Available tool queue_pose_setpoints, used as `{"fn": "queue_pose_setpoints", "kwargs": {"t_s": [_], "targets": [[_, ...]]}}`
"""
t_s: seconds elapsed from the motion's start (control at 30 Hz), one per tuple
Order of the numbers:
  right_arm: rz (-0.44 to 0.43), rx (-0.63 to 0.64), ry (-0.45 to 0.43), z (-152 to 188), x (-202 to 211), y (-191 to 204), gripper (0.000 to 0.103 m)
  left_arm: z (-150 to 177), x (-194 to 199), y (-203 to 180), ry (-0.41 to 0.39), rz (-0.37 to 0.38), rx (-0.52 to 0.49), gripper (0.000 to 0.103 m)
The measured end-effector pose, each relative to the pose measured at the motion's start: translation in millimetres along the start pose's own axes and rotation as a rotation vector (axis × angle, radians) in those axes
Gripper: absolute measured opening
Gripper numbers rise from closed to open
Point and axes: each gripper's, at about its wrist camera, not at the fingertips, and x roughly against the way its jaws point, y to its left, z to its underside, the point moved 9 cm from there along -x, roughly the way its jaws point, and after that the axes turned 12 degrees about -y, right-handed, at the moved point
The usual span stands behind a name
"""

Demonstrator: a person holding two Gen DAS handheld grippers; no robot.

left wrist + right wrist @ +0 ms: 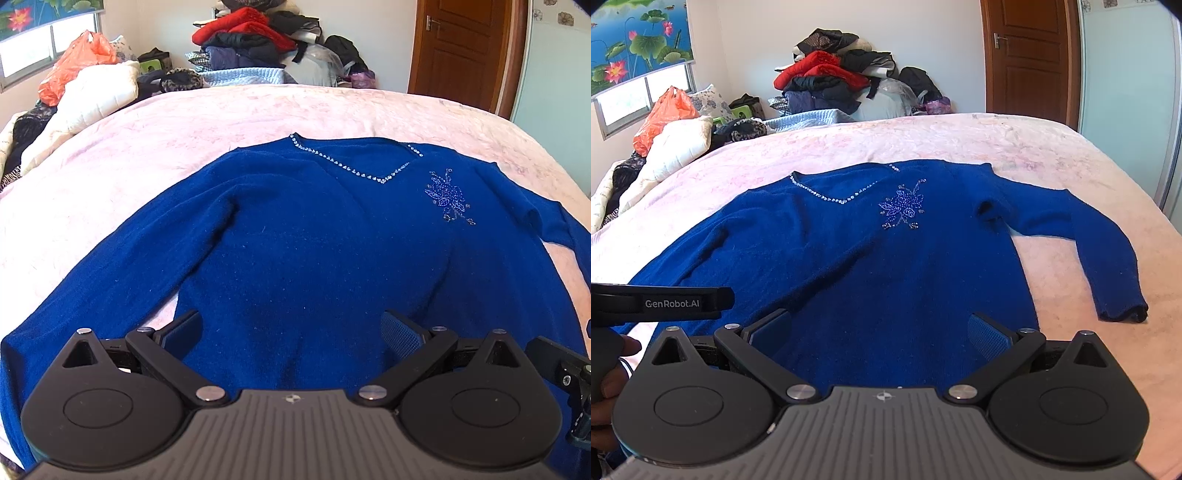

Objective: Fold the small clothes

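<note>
Ahead of both claws, blue sweater (295, 236) is lying flat on pink bed (184, 122); left claw (291, 332) and right claw (881, 332) are hovering spread apart, gripping nothing.

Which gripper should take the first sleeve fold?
Probably right. The right gripper is open over the sweater hem, with the right sleeve fully in view nearby. The left gripper is open too; its sleeve runs partly out of frame.

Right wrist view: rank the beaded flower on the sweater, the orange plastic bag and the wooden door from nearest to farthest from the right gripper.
From the right gripper, open above the sweater's lower part:
1. Beaded flower, on the blue sweater's chest, just ahead.
2. Orange plastic bag, far left, on the bedding pile beside the bed.
3. Wooden door, upper right, beyond the bed's far edge.
</note>
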Motion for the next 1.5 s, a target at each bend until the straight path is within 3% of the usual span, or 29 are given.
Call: {"fn": "queue_pose_setpoints", "kwargs": {"t_s": [0.3, 0.93, 1.5], "targets": [[0.002, -0.007, 0.008, 1.5, -2.3, -2.6, 0.103, 2.7, -2.3, -0.2, 0.015, -0.007, -0.009, 0.103], [-0.026, 0.053, -0.061, -3.4, 3.1, 2.4, 0.103, 7.0, -4.3, -2.4, 0.037, -0.011, -0.031, 0.103], [-0.029, 0.039, -0.042, -0.4, -0.3, -0.1, 0.103, 9.1, -6.8, -3.1, 0.053, -0.01, -0.037, 0.103]]}}
